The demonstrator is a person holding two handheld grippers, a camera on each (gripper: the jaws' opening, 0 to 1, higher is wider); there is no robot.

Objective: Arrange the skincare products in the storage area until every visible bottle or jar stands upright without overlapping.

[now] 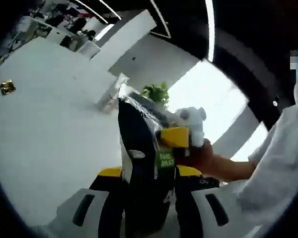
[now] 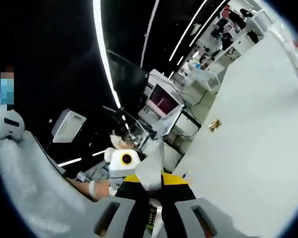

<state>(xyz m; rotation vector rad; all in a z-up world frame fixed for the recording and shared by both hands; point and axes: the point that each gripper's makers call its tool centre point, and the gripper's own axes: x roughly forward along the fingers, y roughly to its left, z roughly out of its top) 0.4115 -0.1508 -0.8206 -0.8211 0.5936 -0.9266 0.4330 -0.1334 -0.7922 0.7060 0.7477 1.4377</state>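
Dark packet (image 1: 139, 148) clamped between left tongs (image 1: 148, 191), other tongs (image 1: 181, 136) gripping top.

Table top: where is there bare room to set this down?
The white table lies bare between the small gold item and the clear packet; the same surface is open below the gold item. It is crowded at the left claw, shut on a dark sachet, with the right claw and a hand beside it.

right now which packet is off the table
The dark packet, clamped in the left gripper; the pale packet and small gold one rest on the white table.
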